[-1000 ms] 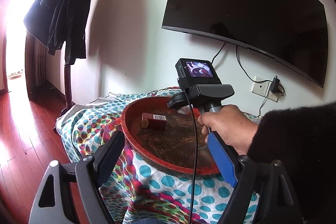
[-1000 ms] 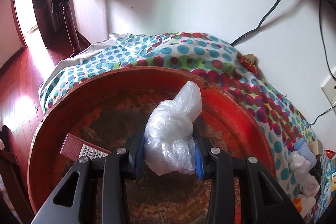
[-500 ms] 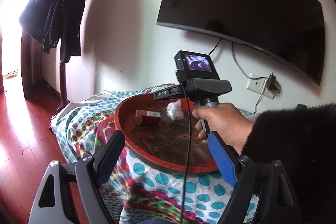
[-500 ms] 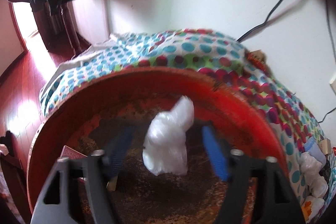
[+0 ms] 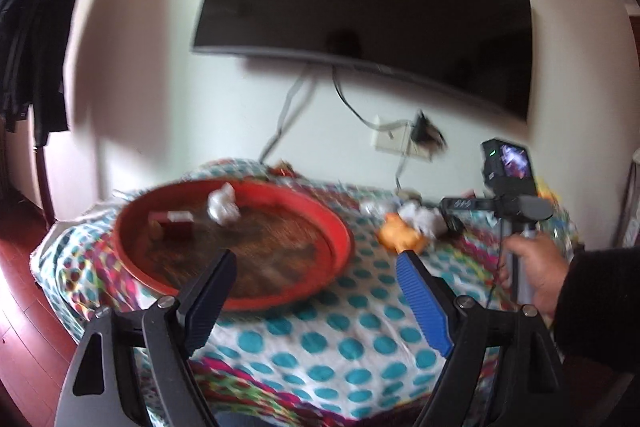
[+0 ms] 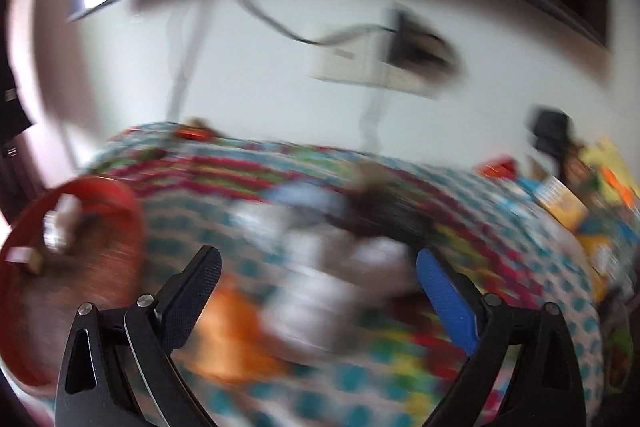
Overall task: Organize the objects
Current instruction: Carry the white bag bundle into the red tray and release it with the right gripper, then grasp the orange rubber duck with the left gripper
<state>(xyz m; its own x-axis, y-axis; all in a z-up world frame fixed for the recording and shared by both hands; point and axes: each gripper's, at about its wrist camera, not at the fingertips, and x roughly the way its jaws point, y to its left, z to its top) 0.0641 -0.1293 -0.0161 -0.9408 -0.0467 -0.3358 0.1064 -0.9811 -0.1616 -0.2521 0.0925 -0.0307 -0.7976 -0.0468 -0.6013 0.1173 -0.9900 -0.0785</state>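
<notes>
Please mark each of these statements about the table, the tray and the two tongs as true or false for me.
1. The white plastic bag lies in the red tray. True.
2. The right tongs are clamped on the white bag. False: their jaws are opening with nothing gripped between them, and the bag sits apart in the tray.
3. A small red box lies in the tray beside the bag. True.
4. The left tongs hold the orange thing. False: they are open and empty; the orange thing lies on the dotted cloth, outside the tray.
5. The tray stands on the floor. False: it rests on the cloth-covered table.
</notes>
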